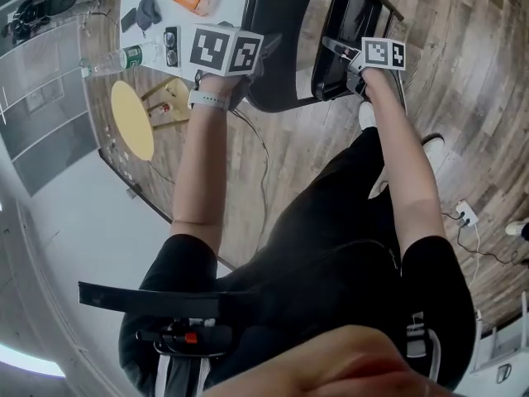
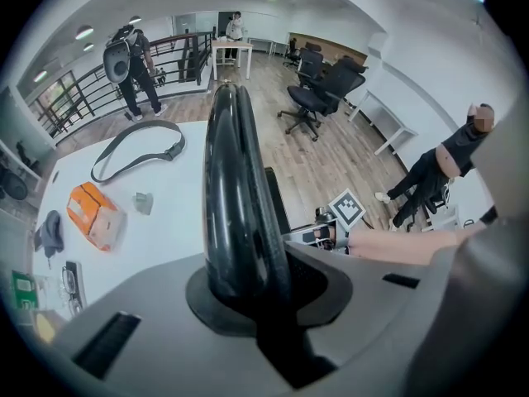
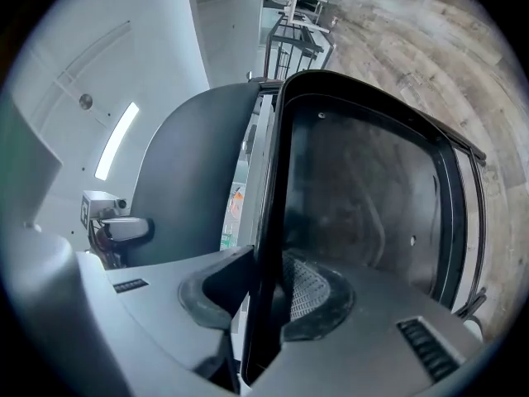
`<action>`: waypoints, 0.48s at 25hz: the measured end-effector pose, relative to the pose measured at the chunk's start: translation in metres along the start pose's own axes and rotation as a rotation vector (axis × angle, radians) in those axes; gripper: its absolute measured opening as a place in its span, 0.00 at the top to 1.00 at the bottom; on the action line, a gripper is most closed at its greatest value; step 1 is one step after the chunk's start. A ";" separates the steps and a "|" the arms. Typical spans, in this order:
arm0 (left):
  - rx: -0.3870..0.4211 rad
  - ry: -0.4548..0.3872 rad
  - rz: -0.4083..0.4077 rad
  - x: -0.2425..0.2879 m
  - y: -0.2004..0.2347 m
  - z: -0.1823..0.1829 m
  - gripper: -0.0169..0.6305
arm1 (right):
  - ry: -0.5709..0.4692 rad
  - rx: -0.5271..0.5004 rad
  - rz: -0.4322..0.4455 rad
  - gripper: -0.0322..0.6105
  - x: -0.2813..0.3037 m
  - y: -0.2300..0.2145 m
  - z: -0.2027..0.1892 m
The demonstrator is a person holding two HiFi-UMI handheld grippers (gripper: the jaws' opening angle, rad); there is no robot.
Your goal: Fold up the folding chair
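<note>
The folding chair is black, with its backrest [image 1: 277, 31] and its seat [image 1: 351, 23] standing close together in the head view. My left gripper [image 1: 240, 77] points steeply down and is shut on the backrest's rounded top edge [image 2: 235, 188], which runs up between its pads. My right gripper [image 1: 355, 69] is held nearly level and is shut on the seat's thin rim [image 3: 266, 246]. The seat's underside [image 3: 364, 180] fills the right gripper view, with the backrest [image 3: 190, 172] just to its left. My right gripper's marker cube [image 2: 348, 209] shows beyond the backrest in the left gripper view.
A white table [image 2: 165, 197] beside the chair carries an orange pouch [image 2: 95, 213], a grey strap [image 2: 136, 147], a bottle [image 1: 124, 59] and glasses. A round yellow stool [image 1: 132, 118] stands near it. A power strip [image 1: 465, 215] with cables lies on the wood floor. Office chairs [image 2: 318, 89] and people stand farther off.
</note>
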State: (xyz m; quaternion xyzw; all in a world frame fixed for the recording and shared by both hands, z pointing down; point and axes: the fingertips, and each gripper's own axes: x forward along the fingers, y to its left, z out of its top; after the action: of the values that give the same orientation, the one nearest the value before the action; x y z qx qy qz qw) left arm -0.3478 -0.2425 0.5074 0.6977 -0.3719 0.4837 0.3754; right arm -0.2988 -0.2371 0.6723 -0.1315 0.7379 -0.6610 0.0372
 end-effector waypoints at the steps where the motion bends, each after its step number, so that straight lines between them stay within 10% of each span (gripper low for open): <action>1: -0.002 0.000 -0.003 0.000 0.005 -0.001 0.88 | 0.000 0.001 -0.001 0.81 0.004 0.000 0.000; 12: -0.014 -0.016 -0.043 0.000 0.053 -0.011 0.87 | -0.012 -0.005 -0.036 0.80 0.042 -0.002 0.000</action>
State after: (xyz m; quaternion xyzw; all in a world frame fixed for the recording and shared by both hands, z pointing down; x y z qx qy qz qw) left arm -0.3989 -0.2559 0.5184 0.7068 -0.3632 0.4673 0.3876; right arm -0.3389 -0.2475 0.6797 -0.1485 0.7367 -0.6591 0.0295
